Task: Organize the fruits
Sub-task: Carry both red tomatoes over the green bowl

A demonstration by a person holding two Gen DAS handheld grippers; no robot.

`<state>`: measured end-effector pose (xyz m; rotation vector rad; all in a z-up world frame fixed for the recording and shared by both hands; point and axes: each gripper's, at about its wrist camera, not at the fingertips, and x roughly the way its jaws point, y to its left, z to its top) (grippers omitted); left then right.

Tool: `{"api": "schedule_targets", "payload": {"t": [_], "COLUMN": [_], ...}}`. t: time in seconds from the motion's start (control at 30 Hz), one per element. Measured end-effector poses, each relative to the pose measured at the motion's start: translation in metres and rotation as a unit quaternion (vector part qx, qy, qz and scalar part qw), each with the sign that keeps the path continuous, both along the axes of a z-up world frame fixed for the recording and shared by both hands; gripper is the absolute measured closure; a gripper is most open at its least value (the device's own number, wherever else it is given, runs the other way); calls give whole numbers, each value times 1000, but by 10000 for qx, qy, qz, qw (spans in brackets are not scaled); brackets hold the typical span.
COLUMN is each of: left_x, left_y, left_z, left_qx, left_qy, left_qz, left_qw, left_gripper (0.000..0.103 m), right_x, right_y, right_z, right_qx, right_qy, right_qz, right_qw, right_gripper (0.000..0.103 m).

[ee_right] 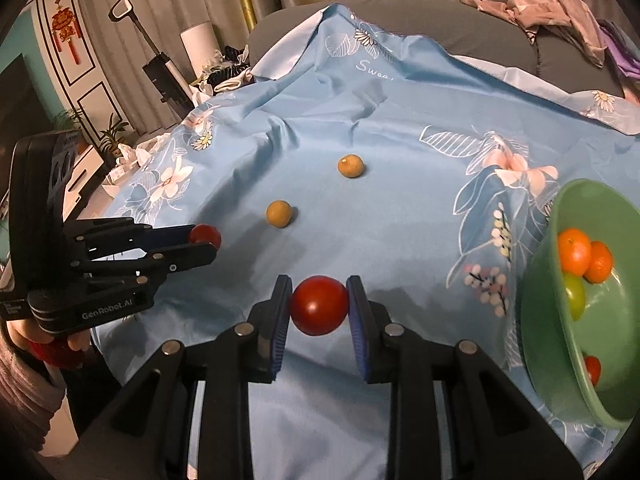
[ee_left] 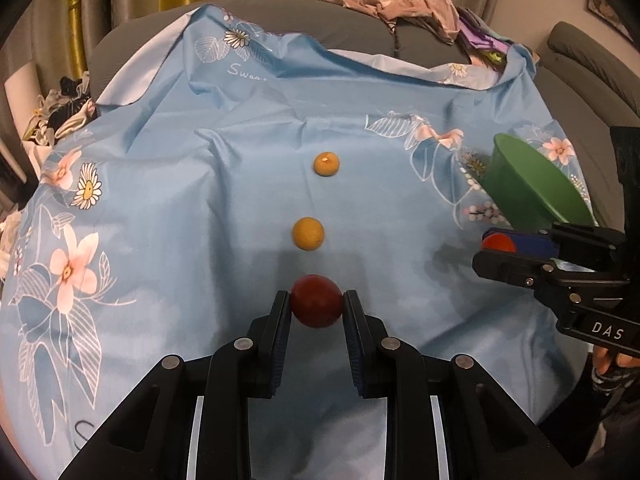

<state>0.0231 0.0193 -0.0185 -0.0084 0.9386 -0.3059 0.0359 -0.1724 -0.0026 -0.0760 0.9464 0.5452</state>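
Observation:
My left gripper (ee_left: 316,300) is shut on a dark red round fruit (ee_left: 316,300), lifted above the blue floral cloth (ee_left: 200,200). In the right wrist view the left gripper (ee_right: 206,240) shows at the left with that red fruit (ee_right: 205,235) between its tips. My right gripper (ee_right: 319,304) is shut on a second red fruit (ee_right: 319,304); in the left wrist view the right gripper (ee_left: 494,246) appears at the right edge holding its red fruit (ee_left: 498,243). Two yellow-brown fruits (ee_left: 308,233) (ee_left: 326,164) lie on the cloth ahead. A green bowl (ee_right: 544,296) at the right holds oranges (ee_right: 584,256), a green fruit and a red one.
The cloth covers a grey sofa (ee_left: 360,36) with crumpled pink clothes (ee_left: 416,4) at its back. A person's hand (ee_right: 60,344) grips the left tool. An upright vacuum cleaner (ee_right: 160,68), potted plants and a white cabinet stand off to the left in the right wrist view.

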Motion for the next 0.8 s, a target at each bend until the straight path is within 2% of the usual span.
{"api": "schedule_targets", "payload": {"t": [0.8], "left_x": [-34], "left_y": [-28], "left_z": [29], "left_qx": [-71], "left_qy": [-181], "left_qz": [-221], "left_qw": [9996], "left_gripper": [77], "right_x": [-34], "right_y": [-34], "right_z": [28], "right_qx": [277], "right_qy": [-356], "right_qz": [-272], "right_qw": [9986], "right_gripper": [75]}}
